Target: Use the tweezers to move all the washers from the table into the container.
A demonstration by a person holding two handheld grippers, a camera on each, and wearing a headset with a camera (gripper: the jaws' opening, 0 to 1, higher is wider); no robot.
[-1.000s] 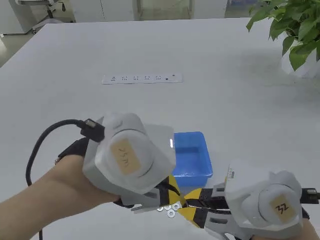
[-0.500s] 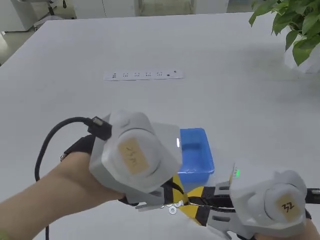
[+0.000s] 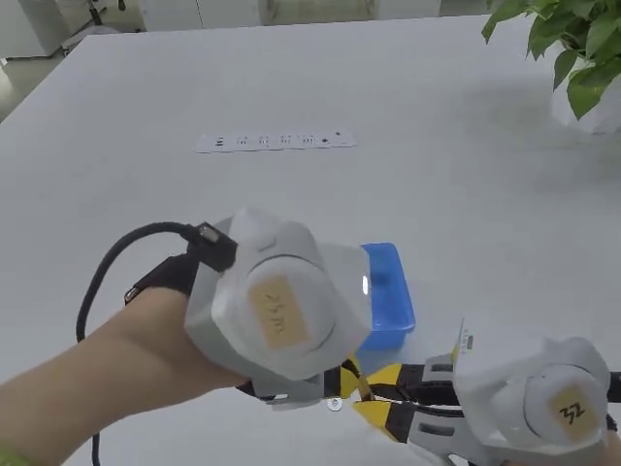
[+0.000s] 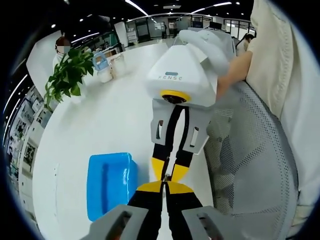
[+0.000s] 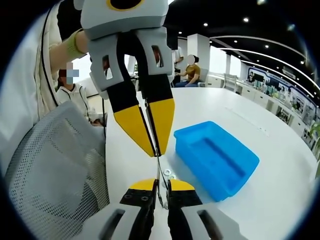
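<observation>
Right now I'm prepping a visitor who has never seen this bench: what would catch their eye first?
Two grippers meet nose to nose: the left gripper pinches thin tweezers that run down between the jaws of the right gripper. Right beside them sits a bright blue container, with small washers lying on the white table near the tips.

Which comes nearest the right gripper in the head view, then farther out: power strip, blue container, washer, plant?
From the right gripper:
1. washer, just left of its tips.
2. blue container, just behind.
3. power strip, mid-table.
4. plant, far right corner.
</observation>
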